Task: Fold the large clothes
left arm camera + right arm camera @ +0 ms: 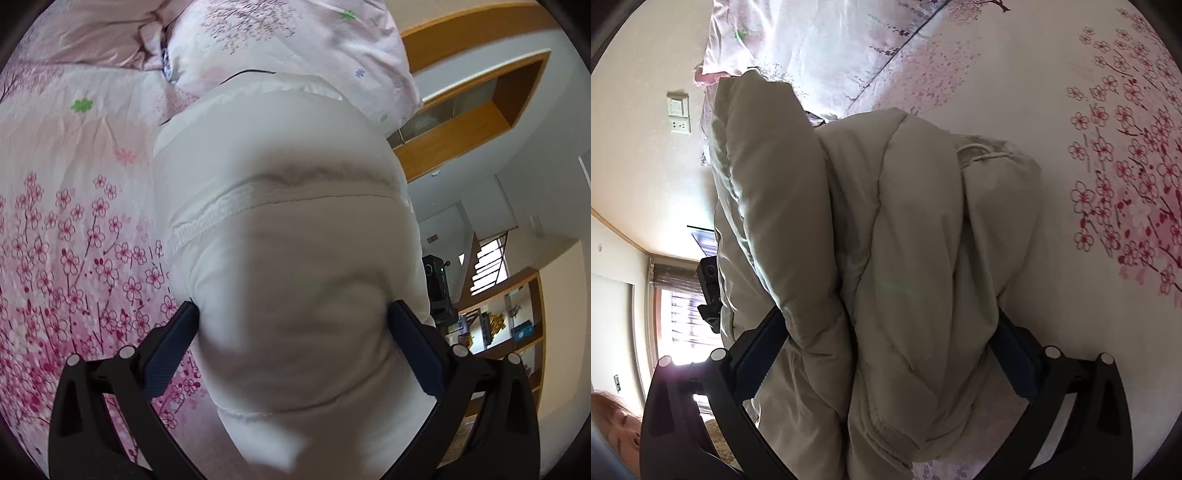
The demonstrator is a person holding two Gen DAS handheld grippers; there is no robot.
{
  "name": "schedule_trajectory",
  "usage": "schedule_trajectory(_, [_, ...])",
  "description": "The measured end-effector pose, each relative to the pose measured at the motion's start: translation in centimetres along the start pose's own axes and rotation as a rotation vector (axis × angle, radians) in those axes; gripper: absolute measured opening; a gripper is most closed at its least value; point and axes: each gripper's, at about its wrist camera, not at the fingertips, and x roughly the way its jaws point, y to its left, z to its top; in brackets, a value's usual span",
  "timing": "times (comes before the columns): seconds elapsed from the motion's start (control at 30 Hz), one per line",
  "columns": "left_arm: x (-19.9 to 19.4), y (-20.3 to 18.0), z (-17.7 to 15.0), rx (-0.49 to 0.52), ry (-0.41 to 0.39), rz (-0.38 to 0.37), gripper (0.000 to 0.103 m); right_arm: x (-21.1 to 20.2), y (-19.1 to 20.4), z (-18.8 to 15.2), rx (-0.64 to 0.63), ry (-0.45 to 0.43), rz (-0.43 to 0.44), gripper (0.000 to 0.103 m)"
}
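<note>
A large pale beige puffer jacket [886,221] is bunched up over the pink flowered bedspread [1108,147]. My right gripper [886,317] is shut on a thick fold of the jacket, which fills the space between its blue-padded fingers [764,347]. In the left wrist view the jacket [280,229] shows as a whitish padded mass with a stitched seam across it. My left gripper [291,314] is shut on this padded part, the cloth pressed between both fingers [410,339]. The fingertips are hidden by the fabric in both views.
The bedspread [66,221] spreads to the left in the left wrist view, with a pillow [295,33] at the top. Wooden shelves [509,332] and a wall stand to the right. A window [683,317] and a wall socket [679,125] show on the left in the right wrist view.
</note>
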Motion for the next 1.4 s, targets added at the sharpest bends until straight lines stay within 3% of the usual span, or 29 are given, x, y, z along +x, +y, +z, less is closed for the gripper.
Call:
schedule_trajectory(0.07, [0.0,0.0,0.0,-0.002,-0.005,-0.005,0.101,0.5,0.6,-0.1,-0.031,-0.016,0.002,0.099])
schedule_trajectory(0.17, [-0.4,0.4,-0.2,-0.016,-0.026,-0.019,0.098,1.2,0.8,-0.4,-0.056,-0.032,0.063,0.085])
schedule_trajectory(0.33, [-1.3,-0.6,-0.5,0.039,-0.045,-0.004,0.078,0.5,2.1,-1.1,-0.116,-0.083,0.063,0.06])
schedule_trajectory(0.53, [-3.2,-0.7,0.8,0.078,-0.092,0.019,0.07,0.6,4.1,-0.9,-0.156,-0.11,0.075,0.046])
schedule_trajectory(0.7, [-6.6,-0.3,2.9,0.094,-0.172,0.077,0.07,3.0,6.5,1.7,-0.181,-0.096,0.114,0.043])
schedule_trajectory(0.8, [-9.4,0.8,4.1,0.084,-0.227,0.114,0.07,5.1,10.1,4.4,-0.24,-0.075,0.11,0.043])
schedule_trajectory(1.0, [-12.9,4.3,5.6,0.039,-0.255,0.204,0.07,10.2,14.7,8.1,-0.305,-0.023,0.09,0.043])
schedule_trajectory(1.17, [-13.5,6.7,6.5,0.041,-0.227,0.262,0.07,12.8,15.1,8.3,-0.299,0.001,0.063,0.042])
schedule_trajectory(1.27, [-13.4,8.1,6.4,0.035,-0.229,0.242,0.072,13.6,13.7,8.0,-0.246,0.01,0.049,0.044])
schedule_trajectory(1.4, [-12.2,8.1,6.3,0.087,-0.244,0.303,0.084,13.4,11.8,6.9,-0.173,0.022,-0.006,0.053])
